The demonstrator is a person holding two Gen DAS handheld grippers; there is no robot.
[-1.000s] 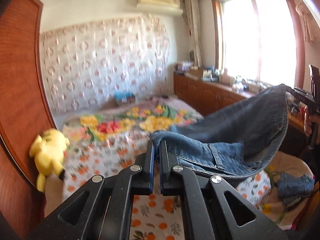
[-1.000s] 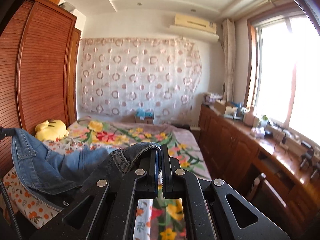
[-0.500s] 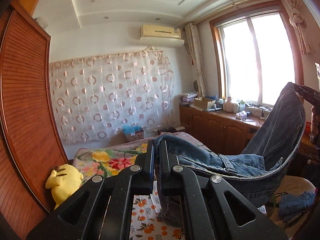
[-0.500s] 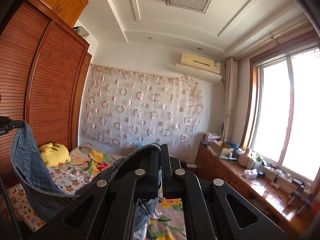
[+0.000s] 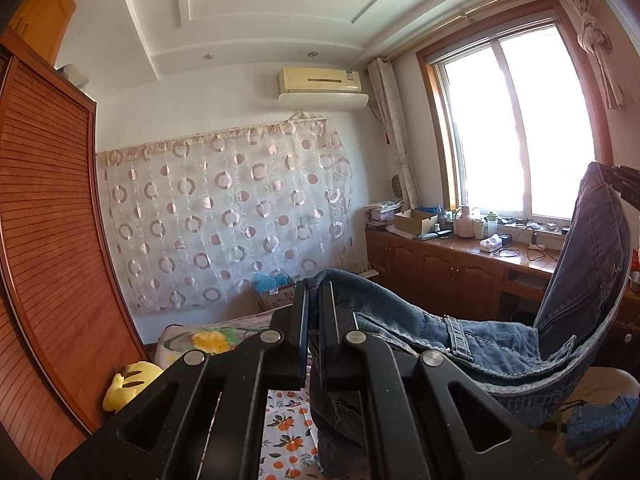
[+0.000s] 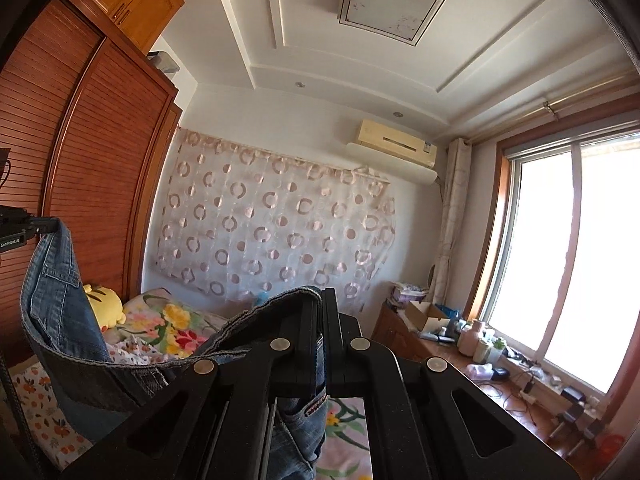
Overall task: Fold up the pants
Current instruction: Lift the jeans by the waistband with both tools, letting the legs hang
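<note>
You hold the jeans (image 5: 460, 336) up in the air — not folded yet.

Your left claw (image 5: 314, 312) pinches one end of the waist; your right claw (image 6: 322, 320) pinches the other, so the jeans sag between. Next, pull them flat, then lay them on the flowery bed (image 6: 168, 320) — closet left, window right.

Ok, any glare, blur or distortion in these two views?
Left wrist: window blown out, wardrobe bowed by fisheye, jeans sharp. Right wrist: window overexposed, frame corners vignetted black, no obvious motion blur.
</note>
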